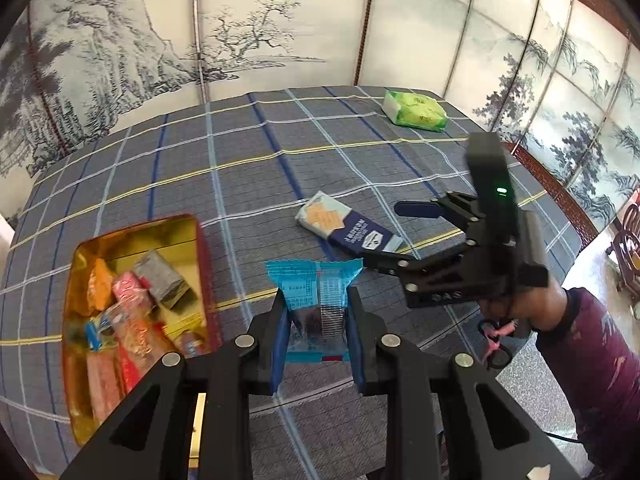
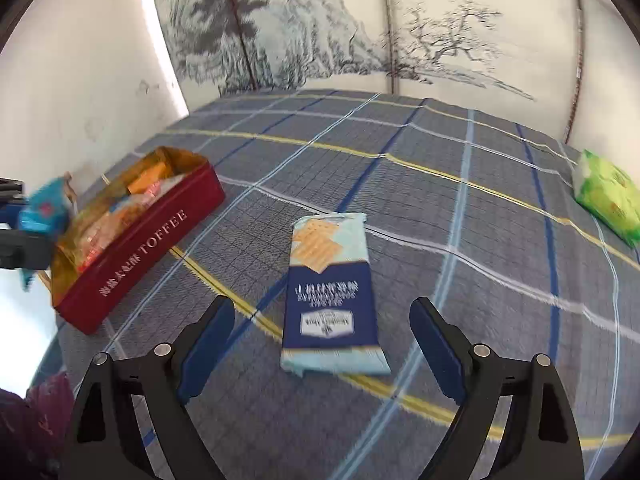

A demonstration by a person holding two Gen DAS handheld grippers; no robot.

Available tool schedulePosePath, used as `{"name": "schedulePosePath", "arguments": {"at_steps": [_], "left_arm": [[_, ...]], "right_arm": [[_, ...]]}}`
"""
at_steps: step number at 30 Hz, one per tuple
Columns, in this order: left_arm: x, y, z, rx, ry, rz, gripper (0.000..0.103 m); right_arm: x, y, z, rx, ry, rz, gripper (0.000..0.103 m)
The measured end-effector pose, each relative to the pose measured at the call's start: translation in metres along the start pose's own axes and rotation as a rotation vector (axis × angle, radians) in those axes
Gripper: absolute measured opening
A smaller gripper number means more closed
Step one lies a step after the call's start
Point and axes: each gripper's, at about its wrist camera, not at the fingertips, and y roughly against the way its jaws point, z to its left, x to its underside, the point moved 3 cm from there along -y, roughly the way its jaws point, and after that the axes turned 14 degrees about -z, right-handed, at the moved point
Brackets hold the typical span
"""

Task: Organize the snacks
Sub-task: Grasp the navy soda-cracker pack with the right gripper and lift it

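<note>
My left gripper (image 1: 318, 304) is shut on a light blue snack packet (image 1: 316, 300) and holds it above the cloth, just right of the red toffee tin (image 1: 208, 280). The tin (image 2: 160, 240) holds several wrapped snacks. My right gripper (image 2: 322, 320) is open and hovers over a navy and pale blue cracker pack (image 2: 330, 292) lying on the cloth. That pack also shows in the left wrist view (image 1: 348, 228), with the right gripper (image 1: 390, 236) beside it. The held blue packet shows blurred at the left edge of the right wrist view (image 2: 44, 208).
A green snack bag (image 1: 414, 110) lies at the far right corner of the checked tablecloth (image 1: 240, 160); it also shows in the right wrist view (image 2: 608, 196). Painted screen panels (image 1: 280, 20) stand behind the table. The person's arm (image 1: 580, 340) is at the right.
</note>
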Motion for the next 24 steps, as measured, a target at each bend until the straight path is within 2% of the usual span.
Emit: {"name": "schedulePosePath", "arguments": {"at_steps": [3, 7, 9, 10, 11, 13, 16, 19, 22, 24], "left_arm": [[0.003, 0.009, 0.015, -0.015, 0.026, -0.005, 0.023], [0.005, 0.017, 0.031, -0.035, 0.045, -0.018, 0.023], [0.005, 0.019, 0.038, -0.042, 0.06, -0.024, 0.023], [0.006, 0.02, 0.043, -0.046, 0.068, -0.028, 0.023], [0.006, 0.021, 0.046, -0.049, 0.075, -0.031, 0.023], [0.007, 0.023, 0.052, -0.058, 0.088, -0.035, 0.023], [0.01, 0.029, 0.062, -0.071, 0.108, -0.049, 0.023], [0.015, 0.036, 0.076, -0.099, 0.126, -0.059, 0.023], [0.023, 0.041, 0.093, -0.141, 0.132, -0.061, 0.024], [0.03, 0.044, 0.106, -0.161, 0.144, -0.057, 0.024]], "right_arm": [[-0.004, -0.021, 0.003, 0.032, 0.044, 0.037, 0.089], [-0.003, -0.041, -0.004, 0.054, 0.04, 0.096, 0.088], [0.001, -0.046, -0.002, 0.065, 0.064, 0.114, 0.078], [0.001, -0.046, 0.0, 0.081, 0.09, 0.113, 0.067], [0.0, -0.044, 0.001, 0.074, 0.081, 0.117, 0.05], [-0.003, -0.044, 0.002, 0.096, 0.084, 0.137, 0.05], [-0.002, -0.036, 0.007, 0.11, 0.088, 0.112, 0.05], [-0.002, -0.016, 0.0, 0.119, -0.026, 0.031, 0.05], [0.001, 0.007, -0.016, 0.174, -0.152, -0.052, 0.05], [0.005, 0.015, -0.027, 0.205, -0.21, -0.077, 0.05]]}}
